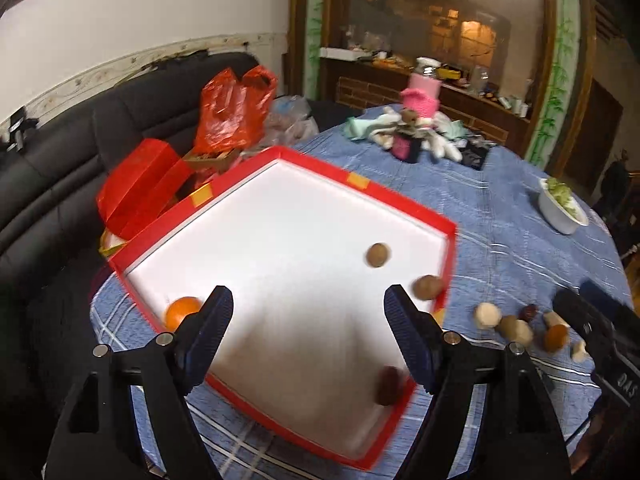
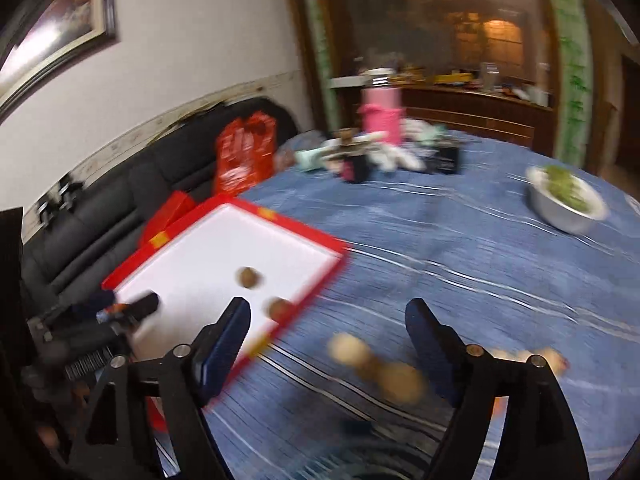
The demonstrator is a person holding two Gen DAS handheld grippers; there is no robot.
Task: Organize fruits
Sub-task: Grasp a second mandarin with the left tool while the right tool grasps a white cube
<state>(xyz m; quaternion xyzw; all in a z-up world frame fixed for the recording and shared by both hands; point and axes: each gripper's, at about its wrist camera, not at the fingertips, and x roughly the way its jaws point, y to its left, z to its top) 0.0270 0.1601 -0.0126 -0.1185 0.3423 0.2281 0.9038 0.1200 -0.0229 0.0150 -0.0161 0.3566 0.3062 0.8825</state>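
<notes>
A red-rimmed white tray [image 1: 404,196] lies on the blue tablecloth. In it are an orange [image 1: 182,312], two brown fruits [image 1: 377,255] [image 1: 428,287] and a dark one [image 1: 389,386]. My left gripper [image 1: 308,300] is open and empty above the tray. Loose pale and brown fruits [image 1: 516,330] lie on the cloth right of the tray. In the right wrist view my right gripper [image 2: 328,312] is open and empty above blurred loose fruits [image 2: 400,384], with the tray [image 2: 320,242] to its left. The right gripper also shows in the left wrist view [image 1: 592,320].
A white bowl of greens [image 1: 560,212] stands at the far right. A pink container and a pile of cloth items [image 1: 416,120] sit at the table's back. Red bags and a box [image 1: 228,112] lie on the black sofa to the left.
</notes>
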